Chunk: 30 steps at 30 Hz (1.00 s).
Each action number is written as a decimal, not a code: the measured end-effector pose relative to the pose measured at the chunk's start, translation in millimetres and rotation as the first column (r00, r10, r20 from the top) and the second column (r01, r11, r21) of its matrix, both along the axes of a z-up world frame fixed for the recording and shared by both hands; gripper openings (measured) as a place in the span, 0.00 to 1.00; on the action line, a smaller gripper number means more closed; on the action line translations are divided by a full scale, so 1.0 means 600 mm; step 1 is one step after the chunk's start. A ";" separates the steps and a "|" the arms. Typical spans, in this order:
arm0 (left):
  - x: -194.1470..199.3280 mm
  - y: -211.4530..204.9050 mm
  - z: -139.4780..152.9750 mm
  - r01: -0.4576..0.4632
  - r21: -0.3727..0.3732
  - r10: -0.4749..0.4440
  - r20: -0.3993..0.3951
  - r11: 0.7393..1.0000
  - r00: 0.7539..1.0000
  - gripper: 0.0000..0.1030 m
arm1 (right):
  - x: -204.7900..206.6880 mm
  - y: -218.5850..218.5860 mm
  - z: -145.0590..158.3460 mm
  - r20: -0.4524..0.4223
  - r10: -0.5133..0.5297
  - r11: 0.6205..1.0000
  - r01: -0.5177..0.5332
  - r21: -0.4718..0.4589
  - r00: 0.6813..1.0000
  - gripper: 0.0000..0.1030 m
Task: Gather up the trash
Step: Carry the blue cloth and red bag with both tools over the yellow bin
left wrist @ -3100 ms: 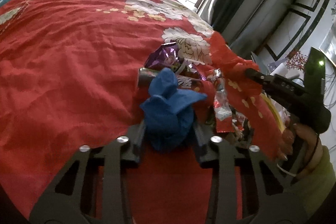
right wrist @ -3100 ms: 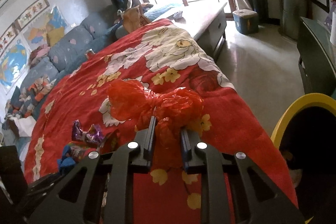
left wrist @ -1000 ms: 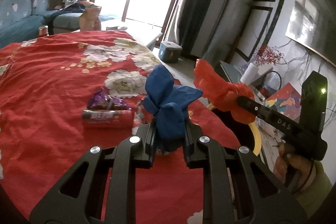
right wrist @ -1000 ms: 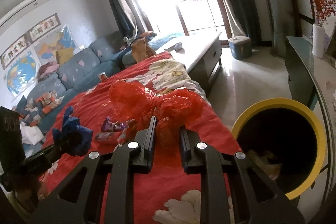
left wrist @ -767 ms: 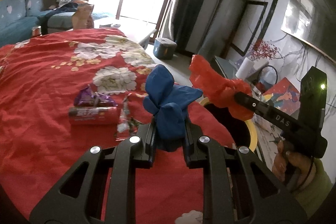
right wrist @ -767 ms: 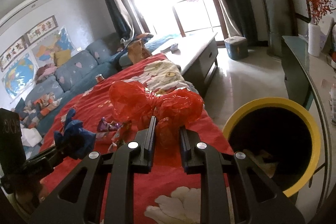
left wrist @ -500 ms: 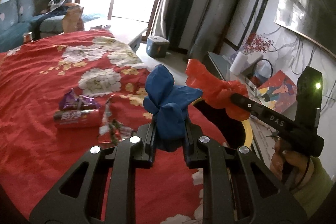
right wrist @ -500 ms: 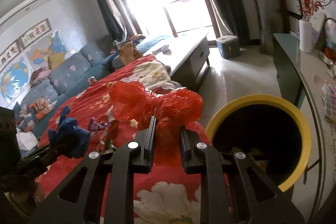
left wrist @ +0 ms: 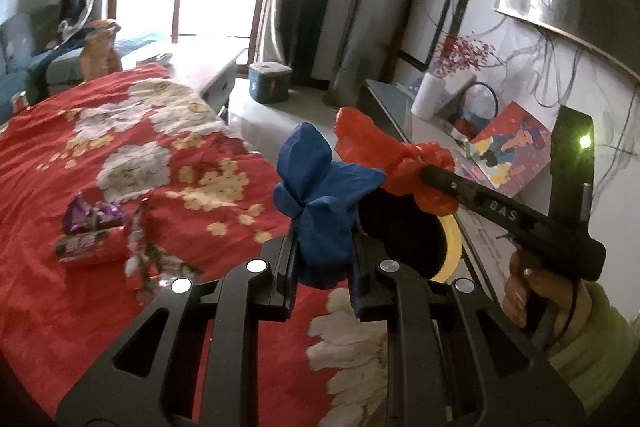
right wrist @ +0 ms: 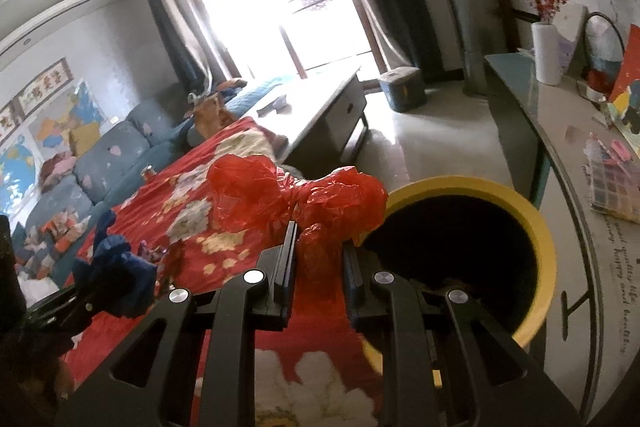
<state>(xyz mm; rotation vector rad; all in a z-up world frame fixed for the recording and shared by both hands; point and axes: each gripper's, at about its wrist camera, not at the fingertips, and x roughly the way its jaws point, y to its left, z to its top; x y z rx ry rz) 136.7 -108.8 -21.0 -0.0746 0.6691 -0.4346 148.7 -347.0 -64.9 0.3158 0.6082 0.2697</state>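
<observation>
Left gripper [left wrist: 322,263]: I hold it level above the red floral cloth [left wrist: 120,163], its 2 fingers clamped on a crumpled blue bag [left wrist: 320,195] that sticks up between them.
Right gripper [right wrist: 318,265]: raised beside the left one, its jaws pinched on a knotted red plastic bag [right wrist: 296,199]; my right hand [left wrist: 524,291] grips the handle low in the left wrist view.
Bin: the yellow-rimmed bin [right wrist: 536,227] sits just right of the red bag, which overlaps its near rim; the blue bag is in front of its dark opening in the left view.
Hard to see: the bin's inside is black, with only a brownish scrap at the bottom.
Left on the cloth: a purple wrapper [left wrist: 90,217], a red packet [left wrist: 86,247] and a foil scrap [left wrist: 150,257], well left of my left gripper.
</observation>
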 end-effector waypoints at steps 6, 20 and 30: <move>0.006 -0.050 -0.001 0.063 0.022 -0.063 0.001 0.998 0.998 0.14 | 0.003 -0.047 -0.005 -0.004 -0.068 0.998 0.068 0.012 0.998 0.18; 0.026 -0.139 -0.020 0.163 0.082 -0.162 -0.012 0.983 0.987 0.14 | 0.012 -0.133 -0.034 -0.036 -0.185 0.982 0.186 0.019 0.982 0.18; 0.048 -0.183 -0.055 0.201 0.126 -0.196 -0.050 0.971 0.979 0.14 | 0.022 -0.167 -0.061 -0.075 -0.231 0.972 0.232 0.016 0.970 0.18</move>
